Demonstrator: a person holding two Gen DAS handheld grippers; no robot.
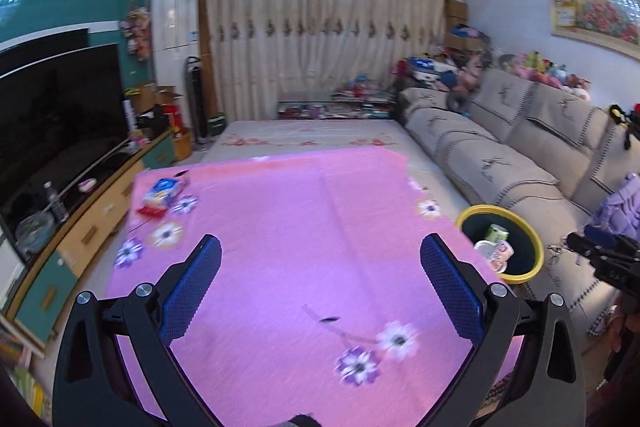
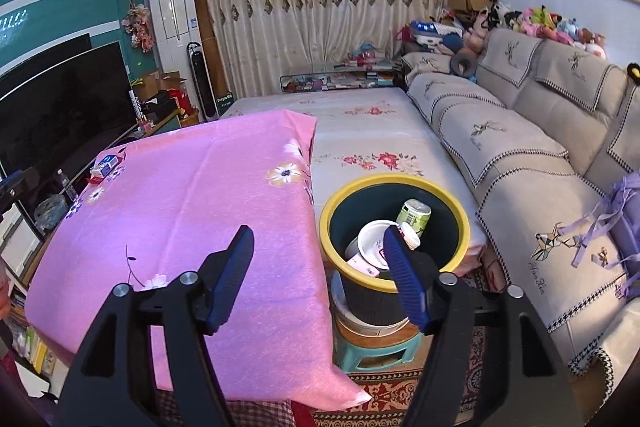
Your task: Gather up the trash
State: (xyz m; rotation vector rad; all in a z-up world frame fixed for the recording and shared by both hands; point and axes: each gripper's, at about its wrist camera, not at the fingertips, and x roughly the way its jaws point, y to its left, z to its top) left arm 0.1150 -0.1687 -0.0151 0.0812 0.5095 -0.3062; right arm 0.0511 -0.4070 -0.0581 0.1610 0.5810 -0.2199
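1. The remaining trash, a blue-and-white snack wrapper [image 1: 162, 191] with a red packet [image 1: 151, 211] just beside it, lies at the far left corner of the bench [image 1: 304, 227], on the pink flowered cloth. In the left wrist view the wrapper's long axis runs on a diagonal, from the near left up toward the far right; its print is too blurred to read.
2. The yellow-rimmed bin [image 2: 460, 223] stands off the bench's right edge, raised on a roll of tape [image 2: 360, 323] and a small green stool [image 2: 384, 355].
3. Inside the bin are a green drink can [image 2: 414, 215] leaning on a tilt with its top toward the far wall, a white paper cup [image 2: 372, 243] with its mouth facing up, and a pink-and-white packet [image 2: 362, 265] against the near wall.
4. The left gripper [image 1: 320, 263] hovers over the middle of the bench, jaws spread wide with nothing between them, well apart from the wrapper.
5. The right gripper [image 2: 320, 267] hangs near the bench's right edge, jaws spread and empty; its right finger overlaps the bin's mouth in the right wrist view.
6. A sofa [image 2: 520, 147] runs along the right, and a television [image 1: 60, 107] stands on the left.
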